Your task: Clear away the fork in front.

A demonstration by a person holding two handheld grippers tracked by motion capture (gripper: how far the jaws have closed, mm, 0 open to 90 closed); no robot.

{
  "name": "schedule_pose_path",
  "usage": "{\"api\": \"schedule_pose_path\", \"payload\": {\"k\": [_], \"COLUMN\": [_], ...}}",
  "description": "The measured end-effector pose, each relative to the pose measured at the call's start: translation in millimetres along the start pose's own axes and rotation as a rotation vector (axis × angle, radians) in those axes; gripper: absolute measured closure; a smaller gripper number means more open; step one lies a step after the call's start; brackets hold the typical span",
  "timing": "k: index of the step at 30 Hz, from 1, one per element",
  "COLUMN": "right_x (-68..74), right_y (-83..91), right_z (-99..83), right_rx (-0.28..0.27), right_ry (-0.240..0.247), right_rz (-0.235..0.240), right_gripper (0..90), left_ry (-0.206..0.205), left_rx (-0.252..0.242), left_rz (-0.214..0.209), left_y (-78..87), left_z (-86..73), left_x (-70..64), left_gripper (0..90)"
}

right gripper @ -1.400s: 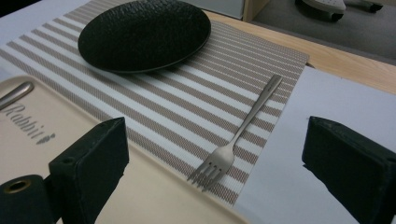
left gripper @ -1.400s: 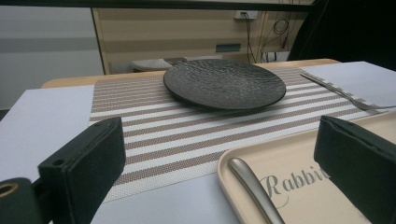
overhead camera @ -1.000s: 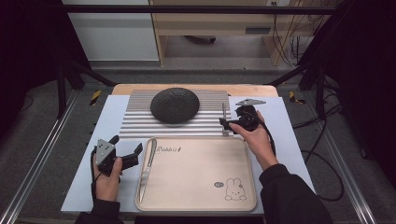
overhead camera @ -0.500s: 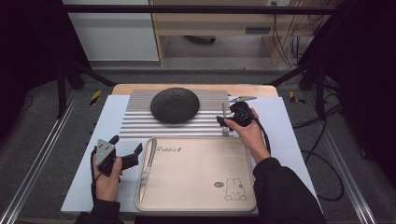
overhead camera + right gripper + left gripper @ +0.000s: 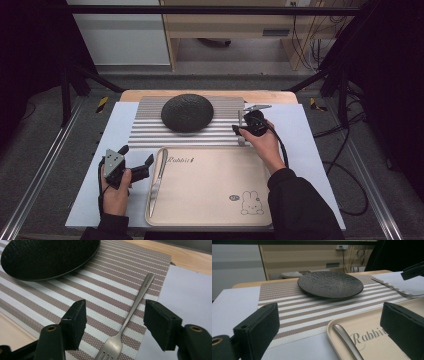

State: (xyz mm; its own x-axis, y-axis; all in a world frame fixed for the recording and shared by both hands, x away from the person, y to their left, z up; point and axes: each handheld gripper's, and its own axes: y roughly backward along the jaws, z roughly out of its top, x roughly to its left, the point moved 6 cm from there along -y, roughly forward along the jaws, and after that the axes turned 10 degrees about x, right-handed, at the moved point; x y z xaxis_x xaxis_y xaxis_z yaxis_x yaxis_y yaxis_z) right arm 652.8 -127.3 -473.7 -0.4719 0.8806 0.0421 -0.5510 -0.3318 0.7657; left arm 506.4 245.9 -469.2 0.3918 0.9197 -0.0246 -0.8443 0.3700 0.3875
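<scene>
From above, my right gripper hovered over the fork at the mat's three o'clock edge, jaws apart; I judged I was about to pick the fork up. My left gripper waited at eight o'clock beside the tray, jaws apart on nothing, the knife lying along the tray's left rim. The plate sat at twelve on the mat.

In my left gripper view, the knife lay between my spread jaws, the plate beyond.

In my right gripper view, the fork lay between my open jaws, untouched; next I needed to drop lower and close on its handle. White sheet over a wooden table; dark room, cables behind.
</scene>
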Motion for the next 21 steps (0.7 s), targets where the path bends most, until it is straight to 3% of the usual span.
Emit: {"api": "schedule_pose_path", "payload": {"k": [12, 21], "right_x": [-4.6, -9.9], "right_y": [-8.9, -18.3], "right_z": [-3.1, -6.4], "right_rx": [0.023, 0.042], "right_ry": [-0.023, -0.059], "right_rz": [-0.022, -0.023], "right_gripper": [49.0, 55.4], "left_ry": [-0.014, -0.048], "left_rx": [0.023, 0.05], "left_rz": [-0.042, -0.078], "left_y": [-1.4, 5.4], "left_z": [-1.6, -7.5], "left_x": [-7.6, -17.7], "left_gripper": [2.6, 3.1]}}
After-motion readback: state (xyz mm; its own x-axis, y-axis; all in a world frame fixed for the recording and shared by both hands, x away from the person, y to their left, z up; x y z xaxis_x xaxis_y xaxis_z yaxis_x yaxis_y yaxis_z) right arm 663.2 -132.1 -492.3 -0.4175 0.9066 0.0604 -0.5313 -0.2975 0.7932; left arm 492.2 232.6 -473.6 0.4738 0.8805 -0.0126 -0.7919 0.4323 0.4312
